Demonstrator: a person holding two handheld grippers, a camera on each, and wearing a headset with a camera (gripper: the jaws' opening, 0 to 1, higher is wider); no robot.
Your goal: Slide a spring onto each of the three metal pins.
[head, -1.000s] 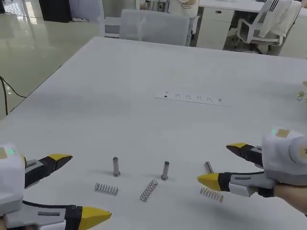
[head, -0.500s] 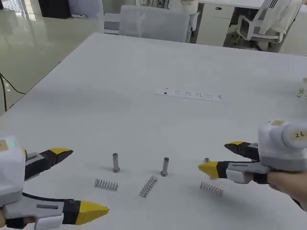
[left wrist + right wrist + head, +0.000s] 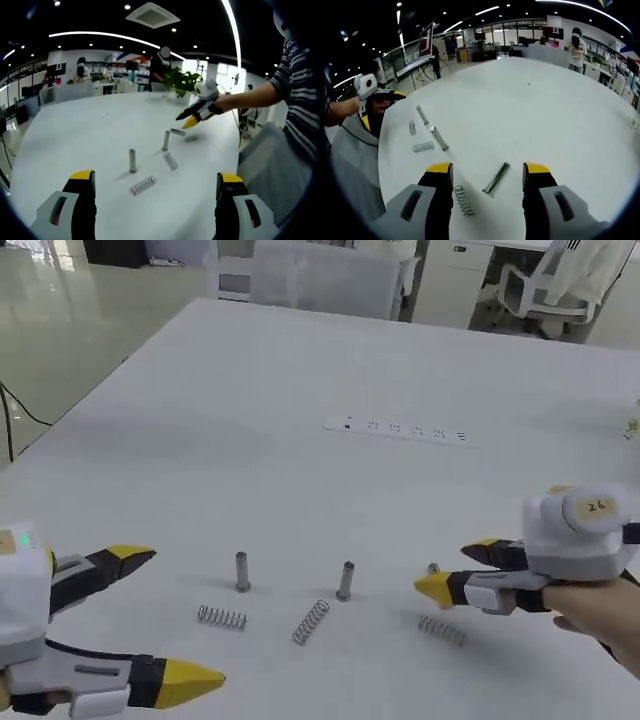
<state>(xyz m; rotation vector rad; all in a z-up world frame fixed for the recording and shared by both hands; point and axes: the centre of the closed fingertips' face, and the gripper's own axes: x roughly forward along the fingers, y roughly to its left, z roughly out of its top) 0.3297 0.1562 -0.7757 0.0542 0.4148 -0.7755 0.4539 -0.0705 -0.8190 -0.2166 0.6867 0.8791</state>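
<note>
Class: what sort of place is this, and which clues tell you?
Probably an open-plan office: a large white table, office chairs behind it, desks with monitors and a potted plant beyond.

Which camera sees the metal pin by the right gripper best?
The right gripper view: the silver metal pin shows its whole length between the open jaws of the right gripper. The head view shows just its tip behind that gripper; the left gripper view shows it tiny.

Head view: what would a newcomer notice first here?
Three metal pins sit in a row on the white table, a loose spring lying before each. The yellow-tipped right tongs stand open at the rightmost pin; the left tongs hang open at lower left.
</note>
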